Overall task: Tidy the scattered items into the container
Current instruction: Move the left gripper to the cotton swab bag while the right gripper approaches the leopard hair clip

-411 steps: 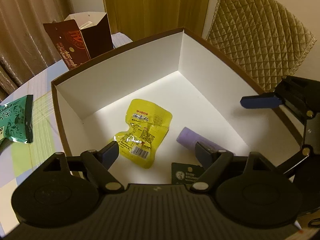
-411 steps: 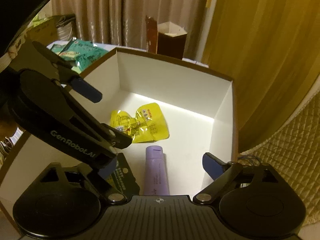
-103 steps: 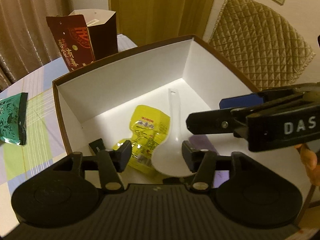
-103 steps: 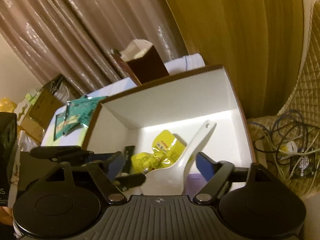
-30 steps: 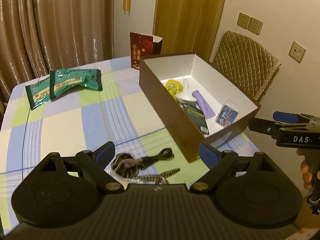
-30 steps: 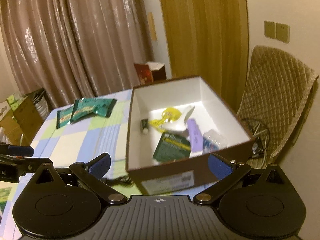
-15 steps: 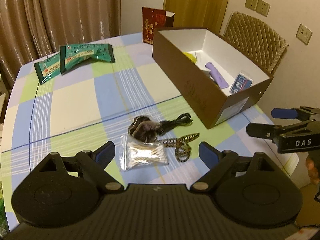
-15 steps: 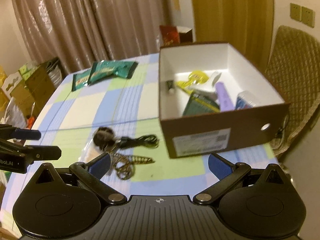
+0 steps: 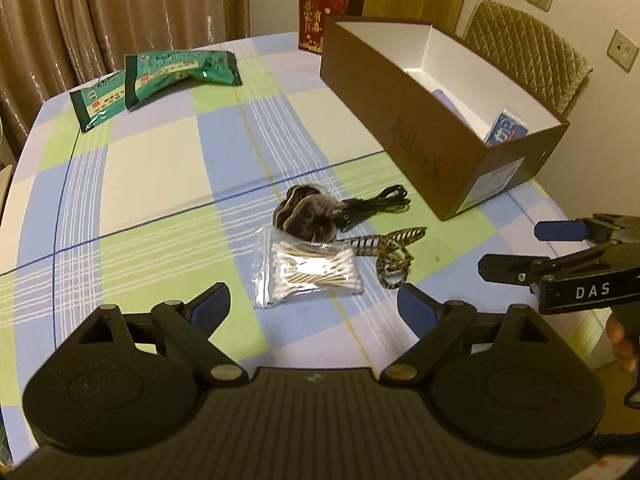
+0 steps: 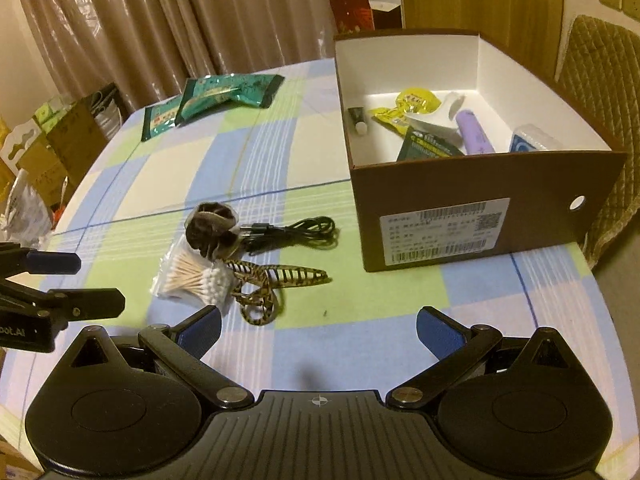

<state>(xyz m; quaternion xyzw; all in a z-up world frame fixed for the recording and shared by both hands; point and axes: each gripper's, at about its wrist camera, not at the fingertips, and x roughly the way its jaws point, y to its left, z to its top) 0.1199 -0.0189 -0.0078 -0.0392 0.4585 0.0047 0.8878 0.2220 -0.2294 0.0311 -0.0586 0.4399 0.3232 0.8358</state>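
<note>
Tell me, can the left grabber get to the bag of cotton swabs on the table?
Probably yes. The left gripper is open and empty, the bag of cotton swabs lies just ahead of it, nothing lies between them, and only the striped hair clip crowds one side.

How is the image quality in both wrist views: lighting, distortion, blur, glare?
Left wrist view: dim warm indoor light, strong fisheye bending of the checked tablecloth, clear bag of cotton swabs fairly sharp. Right wrist view: same yellow cast, brown cardboard box with its white inside brightly lit, shiny curtains showing glare streaks, slight softness throughout.
</note>
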